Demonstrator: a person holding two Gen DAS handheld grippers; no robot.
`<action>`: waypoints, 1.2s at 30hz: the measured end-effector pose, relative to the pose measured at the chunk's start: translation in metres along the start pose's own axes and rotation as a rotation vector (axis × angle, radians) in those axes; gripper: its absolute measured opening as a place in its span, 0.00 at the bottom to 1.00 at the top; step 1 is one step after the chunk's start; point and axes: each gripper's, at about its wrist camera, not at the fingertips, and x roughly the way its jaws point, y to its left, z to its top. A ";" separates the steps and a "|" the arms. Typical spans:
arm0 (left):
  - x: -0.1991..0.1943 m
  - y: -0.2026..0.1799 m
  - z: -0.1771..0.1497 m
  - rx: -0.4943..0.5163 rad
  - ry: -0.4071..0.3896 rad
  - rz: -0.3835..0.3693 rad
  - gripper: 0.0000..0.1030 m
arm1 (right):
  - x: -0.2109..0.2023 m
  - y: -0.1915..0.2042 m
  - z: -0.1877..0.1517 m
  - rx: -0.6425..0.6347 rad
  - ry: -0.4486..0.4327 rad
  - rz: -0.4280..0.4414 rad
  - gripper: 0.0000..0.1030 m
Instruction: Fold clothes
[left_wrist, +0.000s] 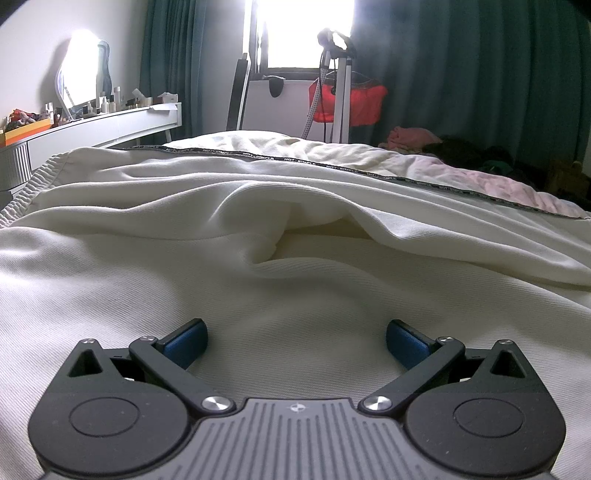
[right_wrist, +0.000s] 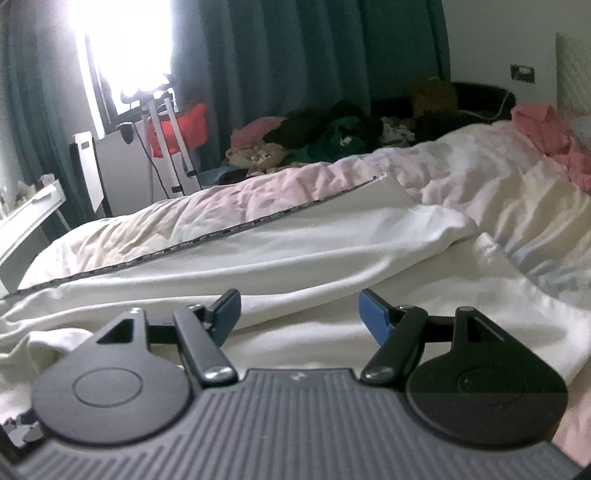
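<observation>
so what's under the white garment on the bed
The white garment lies on a pale pink-and-cream duvet, which shows beyond its black-trimmed edge. Anything beneath its middle is covered.

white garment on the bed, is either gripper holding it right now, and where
Neither. The left gripper and right gripper hang open over the white ribbed garment, with nothing between their jaws.

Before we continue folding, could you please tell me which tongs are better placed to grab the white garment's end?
Probably the right tongs: open, they face the white garment's loose end. The left tongs, also open, hover over flat cloth mid-garment.
</observation>
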 end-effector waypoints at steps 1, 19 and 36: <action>0.000 0.000 0.000 0.000 0.000 0.000 1.00 | 0.001 -0.001 0.000 0.007 0.004 0.001 0.70; 0.000 0.001 0.000 0.001 0.000 -0.001 1.00 | 0.003 -0.009 0.001 0.080 0.028 0.021 0.70; 0.000 0.000 0.000 0.000 0.000 -0.001 1.00 | 0.005 -0.013 0.001 0.100 0.041 0.015 0.70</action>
